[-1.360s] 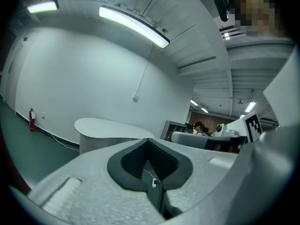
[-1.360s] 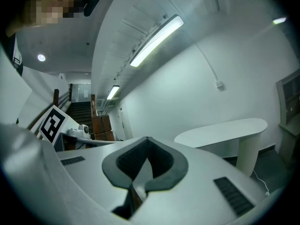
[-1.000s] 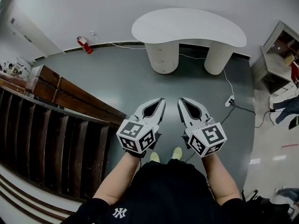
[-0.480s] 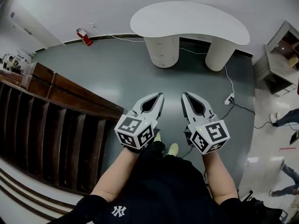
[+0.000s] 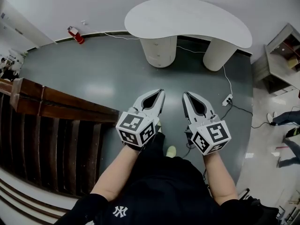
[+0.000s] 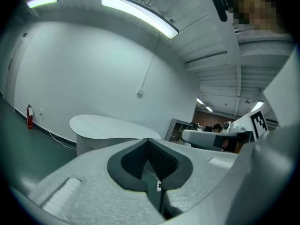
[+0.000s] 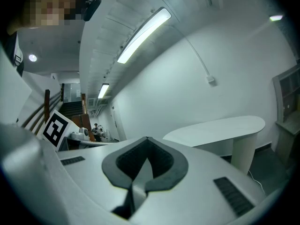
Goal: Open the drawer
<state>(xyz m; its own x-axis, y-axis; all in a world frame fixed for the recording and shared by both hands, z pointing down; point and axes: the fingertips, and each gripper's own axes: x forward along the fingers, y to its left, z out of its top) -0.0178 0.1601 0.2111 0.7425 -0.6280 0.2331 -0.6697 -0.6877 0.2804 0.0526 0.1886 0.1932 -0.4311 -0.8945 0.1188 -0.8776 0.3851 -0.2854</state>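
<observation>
A white kidney-shaped desk (image 5: 187, 20) stands by the far wall on two round pedestals. The left pedestal (image 5: 159, 50) has drawer fronts on it. My left gripper (image 5: 161, 92) and right gripper (image 5: 185, 94) are held side by side above the grey floor, well short of the desk and pointing toward it. Both are shut with nothing between the jaws. The left gripper view shows the desk (image 6: 108, 125) beyond the shut left gripper (image 6: 148, 139). The right gripper view shows the desk (image 7: 220, 128) past the shut right gripper (image 7: 147, 138).
A dark wooden stair railing (image 5: 56, 107) runs along the left. A red fire extinguisher (image 5: 75, 34) stands by the back wall. A power strip (image 5: 228, 100) with cables lies on the floor right of the desk. A grey shelf unit (image 5: 281, 55) stands at the right.
Both grippers and the person have moved forward toward the desk, which now lies a little nearer in the head view. The railing has slid back on the left. The jaws stayed shut.
</observation>
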